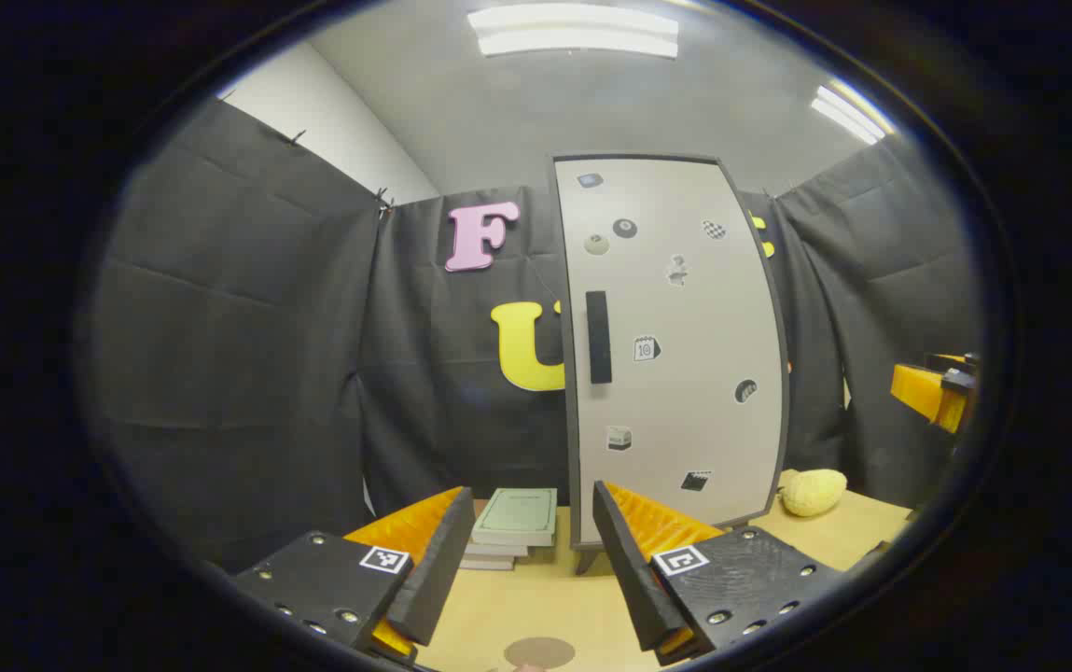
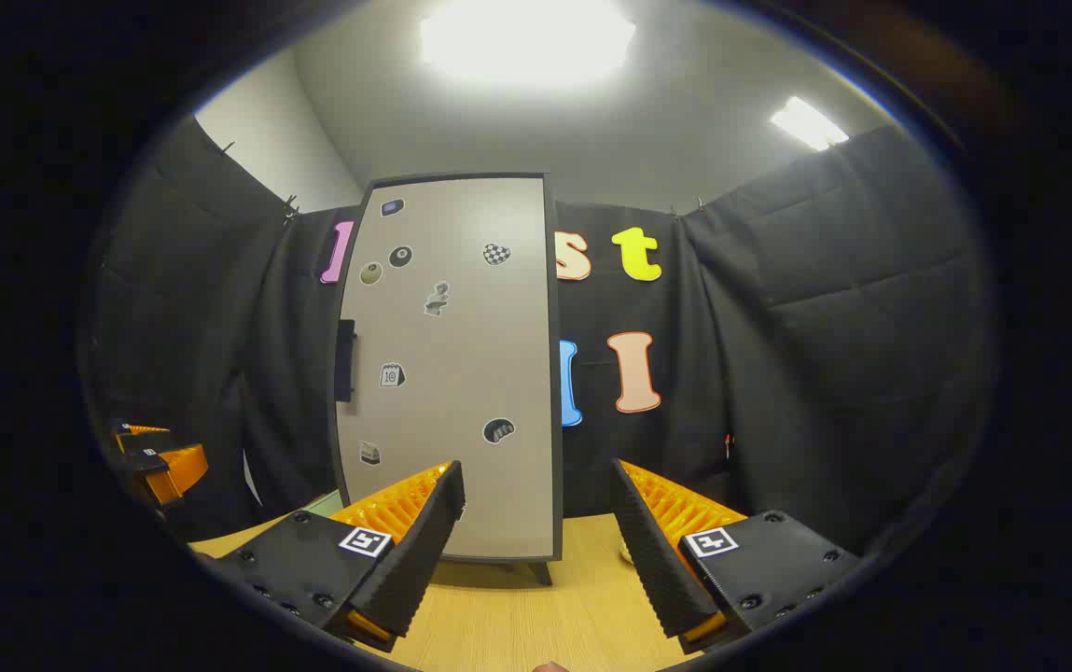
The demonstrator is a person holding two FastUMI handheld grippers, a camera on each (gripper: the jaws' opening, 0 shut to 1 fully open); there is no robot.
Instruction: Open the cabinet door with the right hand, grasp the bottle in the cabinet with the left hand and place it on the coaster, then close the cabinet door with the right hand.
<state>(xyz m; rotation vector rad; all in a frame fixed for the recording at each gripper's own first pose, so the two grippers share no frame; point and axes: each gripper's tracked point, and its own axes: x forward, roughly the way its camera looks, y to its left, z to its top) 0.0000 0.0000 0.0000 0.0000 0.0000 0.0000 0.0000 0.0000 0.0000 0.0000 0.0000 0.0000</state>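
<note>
The cabinet (image 1: 675, 345) stands upright on the table, its white door shut and dotted with small stickers. A black vertical handle (image 1: 598, 336) sits near the door's left edge. The shut door hides the bottle. A round brown coaster (image 1: 538, 651) lies on the table at the bottom, between my left fingers. My left gripper (image 1: 532, 493) is open and holds nothing, a short way in front of the cabinet. In the right gripper view the cabinet door (image 2: 452, 373) and its handle (image 2: 345, 359) stand ahead. My right gripper (image 2: 537, 469) is open and holds nothing.
A stack of books (image 1: 515, 527) lies left of the cabinet's foot. A pale yellow lumpy object (image 1: 814, 492) rests on the wooden table (image 1: 834, 537) to the right. The right gripper (image 1: 937, 392) shows at the far right edge, and the left gripper (image 2: 158, 462) at the left.
</note>
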